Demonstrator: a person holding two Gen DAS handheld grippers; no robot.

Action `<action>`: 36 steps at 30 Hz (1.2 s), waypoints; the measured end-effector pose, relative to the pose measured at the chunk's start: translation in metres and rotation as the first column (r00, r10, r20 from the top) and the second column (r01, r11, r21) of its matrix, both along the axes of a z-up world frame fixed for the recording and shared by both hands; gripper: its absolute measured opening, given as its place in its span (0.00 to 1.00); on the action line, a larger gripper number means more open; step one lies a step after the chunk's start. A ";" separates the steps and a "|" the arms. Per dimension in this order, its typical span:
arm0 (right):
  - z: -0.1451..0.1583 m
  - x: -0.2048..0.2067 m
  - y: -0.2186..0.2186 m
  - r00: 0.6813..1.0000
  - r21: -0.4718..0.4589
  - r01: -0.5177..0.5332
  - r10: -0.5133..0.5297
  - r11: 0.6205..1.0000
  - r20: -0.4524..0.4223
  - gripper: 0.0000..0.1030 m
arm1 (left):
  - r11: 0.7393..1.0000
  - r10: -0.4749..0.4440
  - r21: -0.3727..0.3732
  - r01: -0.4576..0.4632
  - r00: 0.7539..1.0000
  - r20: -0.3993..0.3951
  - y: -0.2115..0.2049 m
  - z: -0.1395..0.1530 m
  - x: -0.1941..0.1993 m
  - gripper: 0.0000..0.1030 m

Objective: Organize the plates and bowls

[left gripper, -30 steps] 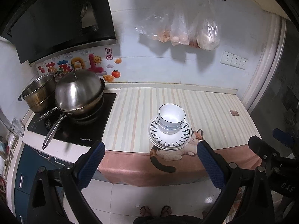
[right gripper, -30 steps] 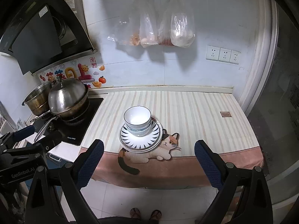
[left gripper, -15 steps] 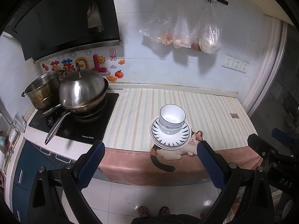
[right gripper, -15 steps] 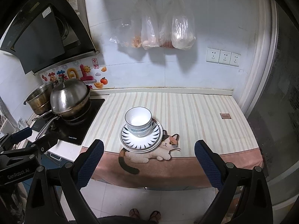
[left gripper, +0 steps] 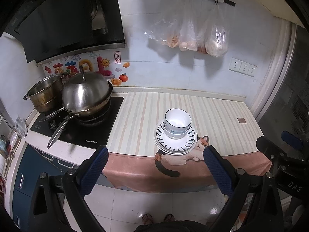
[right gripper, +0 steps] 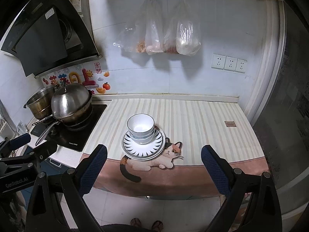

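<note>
White bowls with dark rims (left gripper: 177, 123) are stacked on a pile of white plates with dark ray pattern (left gripper: 174, 144), near the front edge of the striped counter. The same stack shows in the right wrist view: bowls (right gripper: 140, 128), plates (right gripper: 143, 147). My left gripper (left gripper: 154, 158) is open and empty, held back from the counter over the floor. My right gripper (right gripper: 153, 157) is also open and empty, likewise off the counter's front edge. Each gripper shows at the edge of the other's view.
A striped mat with a cat picture (left gripper: 185, 154) covers the counter (left gripper: 212, 116). A lidded wok (left gripper: 85, 96) and a steel pot (left gripper: 46, 94) sit on the black cooktop at left. Plastic bags (left gripper: 193, 36) hang on the back wall. A range hood (left gripper: 63, 19) overhangs the stove.
Both views have shifted slightly, with the stack sitting a little further off and the scene drifting right. The bowls and plates have not moved. Both grippers stay open.
</note>
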State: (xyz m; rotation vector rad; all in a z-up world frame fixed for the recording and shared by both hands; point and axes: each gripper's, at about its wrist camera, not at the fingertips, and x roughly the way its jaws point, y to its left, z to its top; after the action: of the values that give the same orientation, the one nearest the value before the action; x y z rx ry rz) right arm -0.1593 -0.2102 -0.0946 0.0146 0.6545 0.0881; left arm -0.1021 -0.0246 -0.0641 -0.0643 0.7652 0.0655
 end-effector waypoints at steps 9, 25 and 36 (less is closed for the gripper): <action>0.000 0.000 -0.003 1.000 0.005 0.005 -0.005 1.000 0.001 0.97 | 1.000 -0.003 -0.001 0.003 1.000 -0.011 -0.002 0.001 -0.001 0.98; -0.006 -0.007 -0.006 1.000 0.003 0.005 -0.005 1.000 -0.022 0.97 | 1.000 -0.003 -0.006 0.002 1.000 -0.029 0.001 -0.003 -0.006 0.98; -0.007 -0.011 -0.004 1.000 0.006 0.003 -0.002 1.000 -0.023 0.97 | 1.000 0.002 0.000 -0.002 0.999 -0.032 0.005 -0.004 -0.012 0.98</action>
State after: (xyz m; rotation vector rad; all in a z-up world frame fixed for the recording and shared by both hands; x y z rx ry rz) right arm -0.1705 -0.2138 -0.1021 0.0224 0.6775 0.0877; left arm -0.1140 -0.0200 -0.0676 -0.0645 0.7975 0.0690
